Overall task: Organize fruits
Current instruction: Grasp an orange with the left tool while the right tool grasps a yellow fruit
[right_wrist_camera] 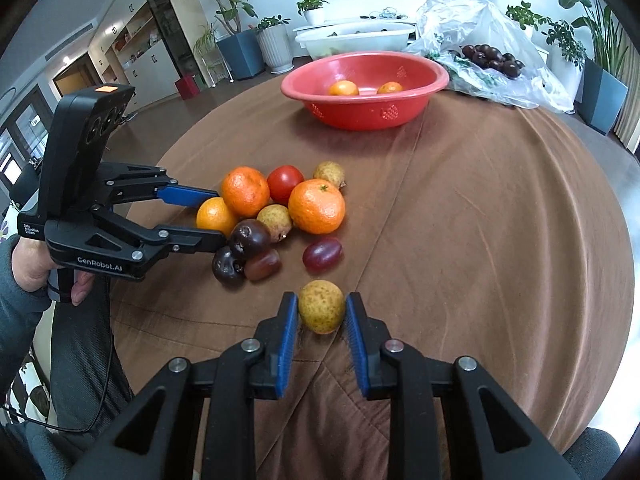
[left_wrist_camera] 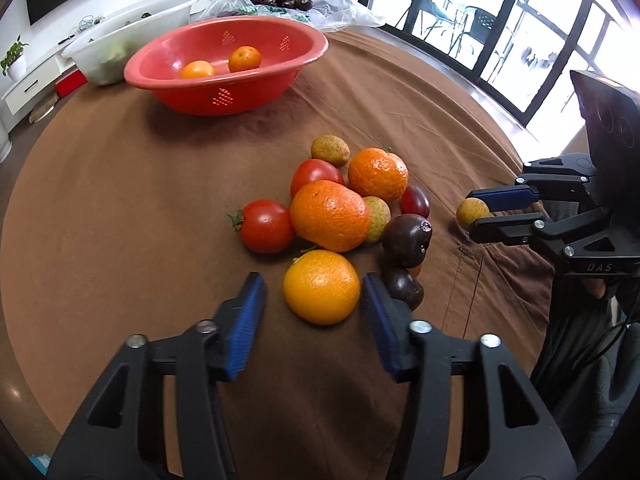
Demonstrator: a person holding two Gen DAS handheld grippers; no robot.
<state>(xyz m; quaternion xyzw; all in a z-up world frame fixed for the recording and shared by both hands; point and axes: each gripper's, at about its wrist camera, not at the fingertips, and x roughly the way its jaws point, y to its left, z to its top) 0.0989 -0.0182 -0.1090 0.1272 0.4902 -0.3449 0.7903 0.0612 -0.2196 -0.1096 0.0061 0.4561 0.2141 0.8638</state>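
Note:
A pile of fruit lies on the brown cloth: oranges, tomatoes [left_wrist_camera: 266,226], dark plums [left_wrist_camera: 406,240] and small yellow-brown fruits. My left gripper [left_wrist_camera: 312,280] stands open around the nearest orange [left_wrist_camera: 322,286]; its right pad is at the peel and a gap shows at the left pad. The right wrist view shows the left gripper [right_wrist_camera: 220,216] from the side, straddling that orange [right_wrist_camera: 214,216]. My right gripper [right_wrist_camera: 322,300] is shut on a yellow-brown fruit [right_wrist_camera: 321,307], right of the pile. The red bowl [left_wrist_camera: 224,100] at the back holds two oranges [left_wrist_camera: 244,59].
A white tub [left_wrist_camera: 120,36] stands behind the red bowl [right_wrist_camera: 360,116]. A clear plastic bag [right_wrist_camera: 480,32] with several dark fruits lies at the back of the round table. The table's edge curves close on the right. A person's hand [right_wrist_camera: 36,268] holds the left gripper.

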